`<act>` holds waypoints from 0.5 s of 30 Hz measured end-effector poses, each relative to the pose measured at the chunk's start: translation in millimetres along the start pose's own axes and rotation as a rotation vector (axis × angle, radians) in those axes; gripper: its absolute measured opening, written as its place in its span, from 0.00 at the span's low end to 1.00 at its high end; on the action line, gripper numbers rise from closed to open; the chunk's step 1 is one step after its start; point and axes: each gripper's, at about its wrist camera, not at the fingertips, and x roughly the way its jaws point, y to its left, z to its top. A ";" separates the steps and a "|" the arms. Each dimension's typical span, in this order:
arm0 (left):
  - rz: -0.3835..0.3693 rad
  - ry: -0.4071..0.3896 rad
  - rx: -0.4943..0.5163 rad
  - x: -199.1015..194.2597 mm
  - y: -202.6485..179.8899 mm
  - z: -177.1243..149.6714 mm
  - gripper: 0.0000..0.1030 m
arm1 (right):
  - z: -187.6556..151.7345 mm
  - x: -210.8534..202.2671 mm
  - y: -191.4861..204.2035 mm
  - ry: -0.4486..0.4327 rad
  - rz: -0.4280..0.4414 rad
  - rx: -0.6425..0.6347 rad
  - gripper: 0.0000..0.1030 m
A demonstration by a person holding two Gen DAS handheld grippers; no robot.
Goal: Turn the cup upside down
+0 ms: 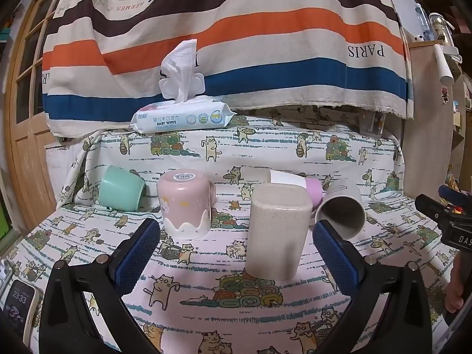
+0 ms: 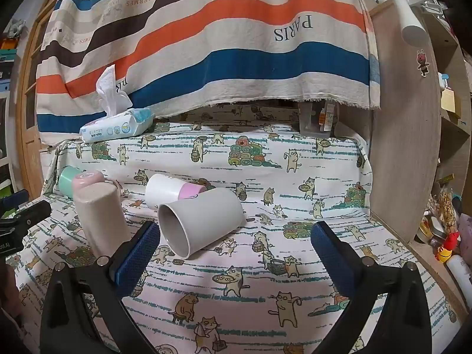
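My left gripper [image 1: 236,237] is spread wide, empty; the beige cup [image 1: 277,233] stands inverted mid-frame between its pads, nearer the right one, touching neither. My right gripper [image 2: 235,236] also gapes, empty; the grey cup [image 2: 200,221] lies on its side just past the left pad [image 2: 137,253], mouth toward lower left

Cat-print cloth [image 1: 206,268] over the table, striped fabric [image 1: 236,29] behind, wooden door [image 1: 26,135] at left.
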 end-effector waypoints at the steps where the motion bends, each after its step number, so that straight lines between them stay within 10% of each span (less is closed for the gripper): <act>1: 0.000 -0.004 -0.001 -0.2 0.1 -0.1 1.00 | 0.0 0.1 0.0 0.000 0.000 -0.002 1.00; 15: 0.001 -0.001 0.000 0.1 0.3 0.0 1.00 | -0.2 0.8 -0.6 0.001 0.001 0.001 1.00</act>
